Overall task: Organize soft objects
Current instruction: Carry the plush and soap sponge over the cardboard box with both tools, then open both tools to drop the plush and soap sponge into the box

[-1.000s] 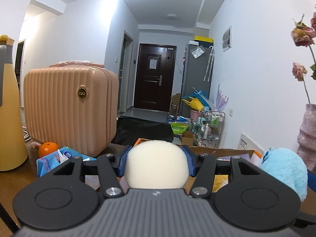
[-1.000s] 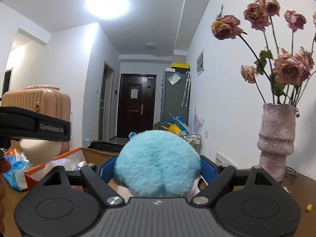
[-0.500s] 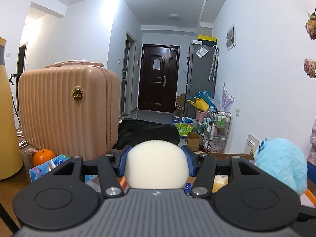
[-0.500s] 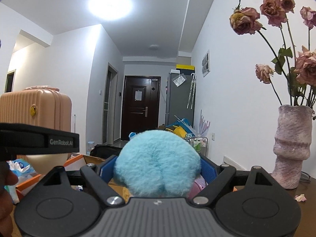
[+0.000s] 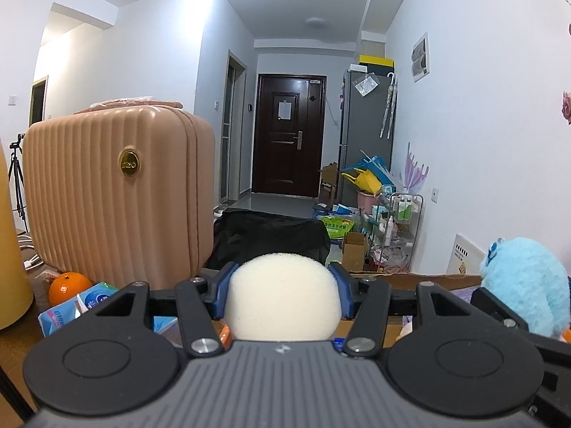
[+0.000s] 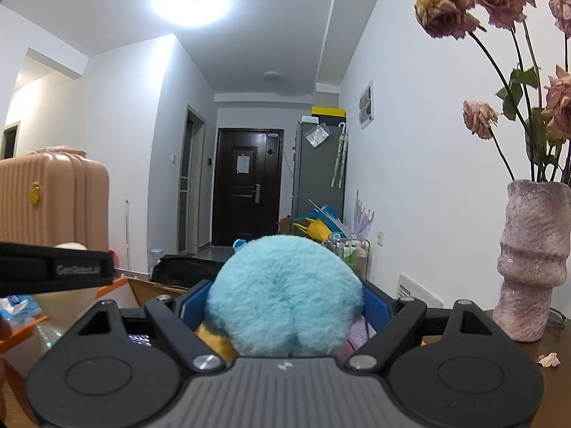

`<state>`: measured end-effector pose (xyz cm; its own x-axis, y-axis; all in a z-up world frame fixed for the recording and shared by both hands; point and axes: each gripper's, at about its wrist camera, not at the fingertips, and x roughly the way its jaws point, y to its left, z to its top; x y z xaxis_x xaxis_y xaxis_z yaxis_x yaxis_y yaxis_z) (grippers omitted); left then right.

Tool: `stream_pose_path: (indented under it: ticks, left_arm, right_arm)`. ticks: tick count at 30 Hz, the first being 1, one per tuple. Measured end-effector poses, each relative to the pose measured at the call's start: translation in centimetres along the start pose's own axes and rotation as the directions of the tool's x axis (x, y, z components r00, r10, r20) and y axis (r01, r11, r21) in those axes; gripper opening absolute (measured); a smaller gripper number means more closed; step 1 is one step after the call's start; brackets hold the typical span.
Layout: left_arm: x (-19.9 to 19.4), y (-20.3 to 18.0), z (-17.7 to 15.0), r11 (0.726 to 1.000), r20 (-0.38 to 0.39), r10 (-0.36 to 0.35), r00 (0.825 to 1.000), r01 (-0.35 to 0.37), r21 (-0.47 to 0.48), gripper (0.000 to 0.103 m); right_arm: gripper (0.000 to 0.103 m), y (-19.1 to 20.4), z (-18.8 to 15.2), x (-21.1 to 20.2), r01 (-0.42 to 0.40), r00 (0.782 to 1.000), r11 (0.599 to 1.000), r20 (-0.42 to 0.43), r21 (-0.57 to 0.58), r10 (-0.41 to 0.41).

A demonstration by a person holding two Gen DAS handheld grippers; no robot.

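both grippers have drifted sideways since the earlier frames, still above the open cardboard box (image 5: 421, 280). left gripper (image 5: 282, 296) pinches the cream round foam sponge (image 5: 282, 299) between its fingers, right gripper (image 6: 285, 303) pinches the fluffy light-blue plush toy (image 6: 285, 292); neither is dropped in yet, so both placements remain.

A ribbed peach-pink hard-shell suitcase (image 5: 117, 199) stands upright, a round orange fruit (image 5: 67, 286) at its base. A textured pink ceramic vase (image 6: 531, 260) holds dried pink roses (image 6: 446, 14) on the brown wooden surface (image 6: 556, 342).
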<state>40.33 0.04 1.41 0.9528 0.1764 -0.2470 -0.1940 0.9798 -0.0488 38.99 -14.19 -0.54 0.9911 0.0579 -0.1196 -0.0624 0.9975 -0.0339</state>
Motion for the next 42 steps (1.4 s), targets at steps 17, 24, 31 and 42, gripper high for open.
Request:
stream_pose_path:
  ticks: [17, 24, 31, 42]
  left_arm:
    - [0.2, -0.1, -1.0, 1.000, -0.006, 0.000, 1.000, 0.000, 0.031, 0.058]
    - [0.2, 0.1, -1.1, 1.000, -0.007, -0.005, 1.000, 0.006, 0.023, 0.075]
    - [-0.3, 0.3, -1.2, 1.000, 0.016, -0.001, 1.000, 0.001, 0.005, 0.103]
    - [-0.2, 0.2, -1.6, 1.000, 0.005, 0.019, 1.000, -0.020, 0.010, 0.103]
  right_arm:
    - [0.088, -1.4, -0.3, 1.2, 0.027, 0.997, 0.999, -0.079, 0.047, -0.023]
    - [0.097, -2.2, -0.3, 1.4, 0.014, 0.996, 0.996, -0.091, 0.086, -0.006]
    - [0.103, -2.7, -0.2, 1.0, 0.022, 0.997, 0.995, -0.072, 0.102, -0.015]
    - [0.103, -2.8, -0.3, 0.7, 0.026, 0.998, 0.994, -0.058, 0.108, -0.019]
